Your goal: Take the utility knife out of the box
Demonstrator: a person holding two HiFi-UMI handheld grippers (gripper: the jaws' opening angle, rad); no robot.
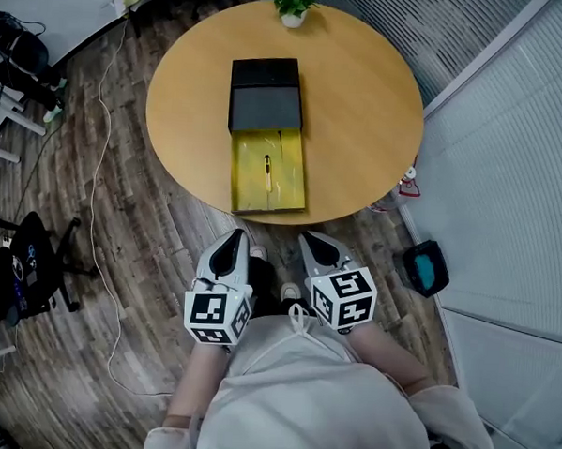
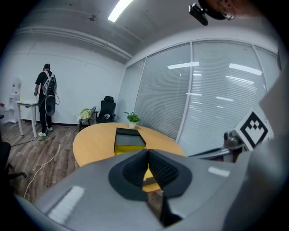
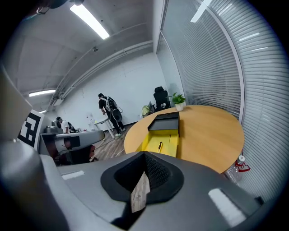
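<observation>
L tongs [image 1: 233, 241] [image 2: 147, 155]: pads shut together at the tip, nothing between them. R tongs [image 1: 316, 241] [image 3: 145, 159]: same, closed w/ nothing held. Both hang side by side close to the person's body, over the floor [image 1: 149, 231], just short of the near edge of the table [image 1: 362, 110].

The utility knife [image 1: 267, 169] [image 3: 160, 145] is straight ahead of both tongs and between their two lines. It lies in the yellow tray [image 1: 288, 177] of the box [image 1: 265, 96], which is the near, pulled-out half. The black cover [image 1: 264, 108] sits on the far half. The knife's long axis runs along the tray, near-to-far from the person, so it's approx. in line w/ the way the tongs point. By my eye the L tongs are a shade nearer, but there's little in it. Either one has to open first, then reach over the table edge and down into the tray.

Views differ:
- R gripper view has the tray open to sight, w/ the knife a thin dark sliver on the yellow.
- L gripper view's own tongs block most of the tray, so only the cover and a scrap of yellow show, no knife.
- Head view alone gives both tongs vs. the table edge, plus a plant [image 1: 293, 2] at the far rim.
</observation>
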